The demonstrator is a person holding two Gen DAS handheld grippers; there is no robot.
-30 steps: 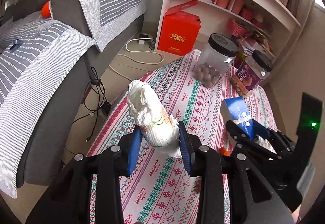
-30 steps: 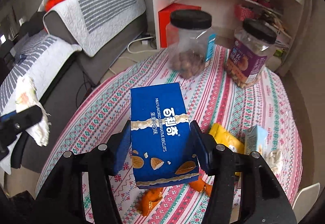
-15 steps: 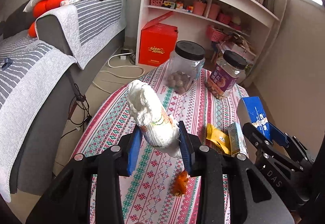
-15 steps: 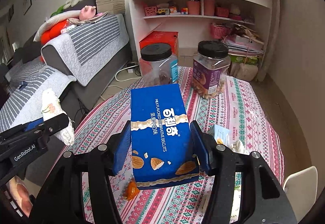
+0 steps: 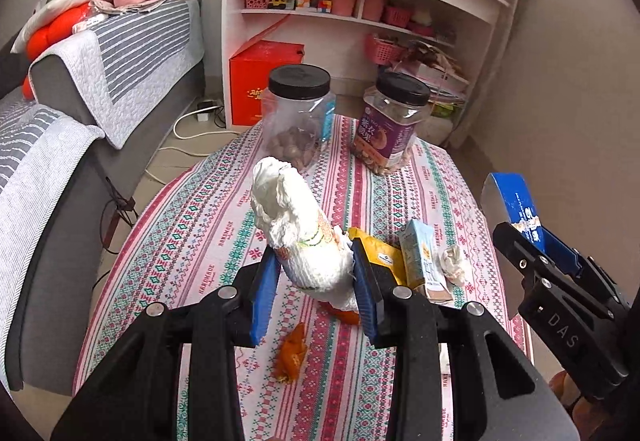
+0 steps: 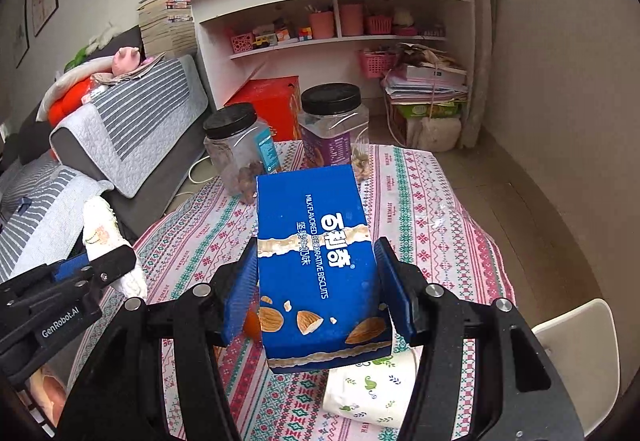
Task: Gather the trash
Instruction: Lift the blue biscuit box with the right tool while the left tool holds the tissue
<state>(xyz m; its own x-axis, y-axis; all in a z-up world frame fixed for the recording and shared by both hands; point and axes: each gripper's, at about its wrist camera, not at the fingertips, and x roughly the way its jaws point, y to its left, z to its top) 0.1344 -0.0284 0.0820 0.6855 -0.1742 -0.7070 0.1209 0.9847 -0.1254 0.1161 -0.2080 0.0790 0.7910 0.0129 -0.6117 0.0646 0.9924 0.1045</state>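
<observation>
Left hand-held gripper (image 5: pixel 314 273) clamps crumpled white wrapper (image 5: pixel 298 233); right hand-held gripper (image 6: pixel 316 289) clamps blue biscuit box (image 6: pixel 316 257); both lifted above bench (image 5: pixel 192 241). Remaining beside clear jar (image 5: pixel 298 117): yellow packet (image 5: pixel 380 253), small carton (image 5: pixel 422 257), orange peel (image 5: pixel 292 353), tissue wad (image 5: pixel 452 261). No bin visible.

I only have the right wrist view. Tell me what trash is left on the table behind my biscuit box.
Observer: Behind the biscuit box, a yellow packet lies on the tablecloth.
Operator: List what's beside it.
Observer: A small carton sits just right of it, with a crumpled tissue beyond.
Operator: Report what's under the left claw.
Observer: An orange peel lies below the left claw, which is shut on a white paper wad.
</observation>
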